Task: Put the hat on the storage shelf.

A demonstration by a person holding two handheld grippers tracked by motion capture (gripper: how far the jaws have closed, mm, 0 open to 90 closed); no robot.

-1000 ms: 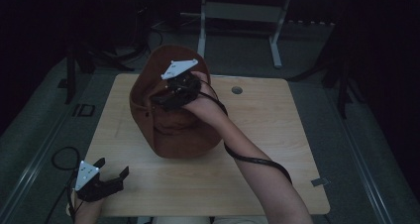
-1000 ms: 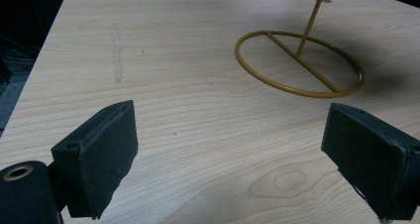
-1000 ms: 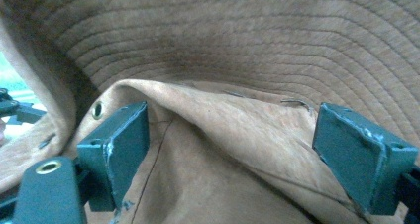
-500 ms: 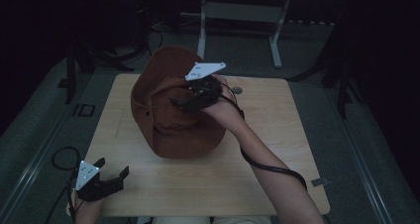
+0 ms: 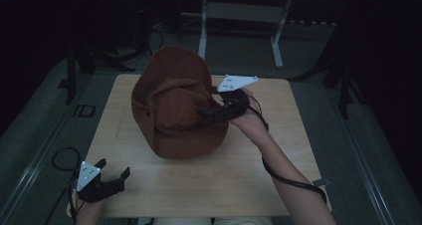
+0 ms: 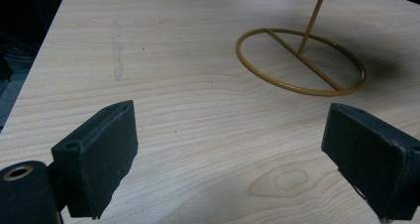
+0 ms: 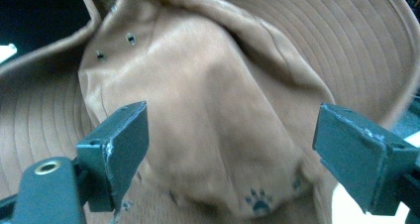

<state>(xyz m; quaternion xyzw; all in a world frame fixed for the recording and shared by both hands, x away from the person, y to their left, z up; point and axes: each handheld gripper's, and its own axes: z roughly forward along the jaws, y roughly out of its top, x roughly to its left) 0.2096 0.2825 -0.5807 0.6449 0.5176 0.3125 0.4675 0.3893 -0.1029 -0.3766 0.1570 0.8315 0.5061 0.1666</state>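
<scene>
A brown wide-brimmed hat (image 5: 174, 105) sits raised over the middle of the wooden table (image 5: 199, 185), its soft crown crumpled. My right gripper (image 5: 206, 110) is at the hat's right side, open, jaws pointing at the crown. In the right gripper view the hat (image 7: 213, 110) lies between and beyond the wide-apart jaws of this gripper (image 7: 230, 149), with a small paw print (image 7: 258, 200) low on the crown. My left gripper (image 5: 113, 171) rests open at the table's near left corner. Its own view looks past the left gripper (image 6: 233, 154) to a yellow wire stand (image 6: 302, 60).
The stand's thin rod (image 6: 312, 16) rises from its ring base on the bare table (image 6: 173, 60). A white metal frame (image 5: 239, 11) stands on the floor beyond the table. A black cable (image 5: 62, 158) loops on the floor at the left.
My right gripper has come off the top of the hat, moving right and toward me to the hat's right side. The left gripper has stayed put.
</scene>
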